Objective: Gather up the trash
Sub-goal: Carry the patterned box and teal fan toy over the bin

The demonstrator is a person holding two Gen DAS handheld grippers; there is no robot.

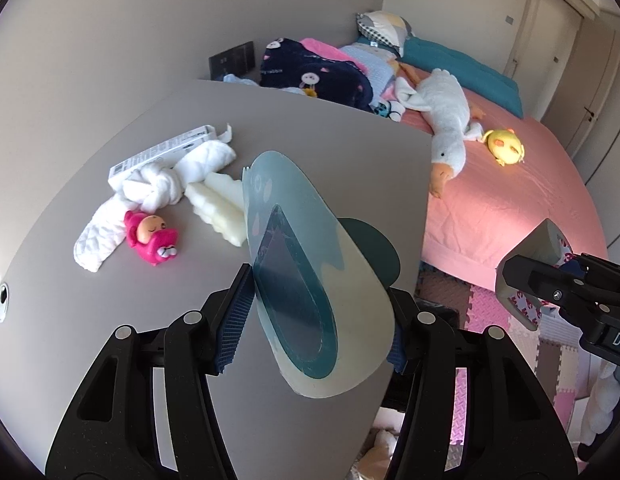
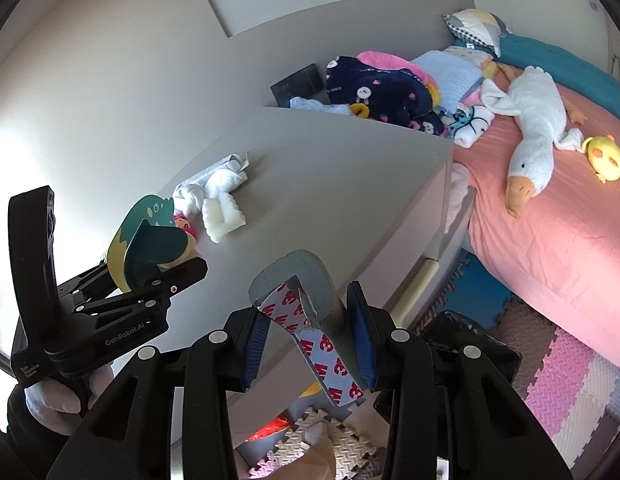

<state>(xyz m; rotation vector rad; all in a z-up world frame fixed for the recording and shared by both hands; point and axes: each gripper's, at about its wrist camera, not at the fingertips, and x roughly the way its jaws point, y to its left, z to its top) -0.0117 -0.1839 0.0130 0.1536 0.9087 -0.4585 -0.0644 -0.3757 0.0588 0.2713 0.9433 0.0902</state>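
Both grippers carry scraps clear of the grey cabinet top (image 1: pixel 318 128) (presumably bound for disposal): left gripper (image 1: pixel 316 320) pinching a curled teal-and-cream sticker sheet (image 1: pixel 306 280), right gripper (image 2: pixel 310 344) pinching a grey foam strip with red-printed backing (image 2: pixel 310 320).

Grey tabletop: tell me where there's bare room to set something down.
The grey tabletop is bare from the foam block across to the edge by the bed. The wall side is crowded: white cloth, pink toy, flat box.
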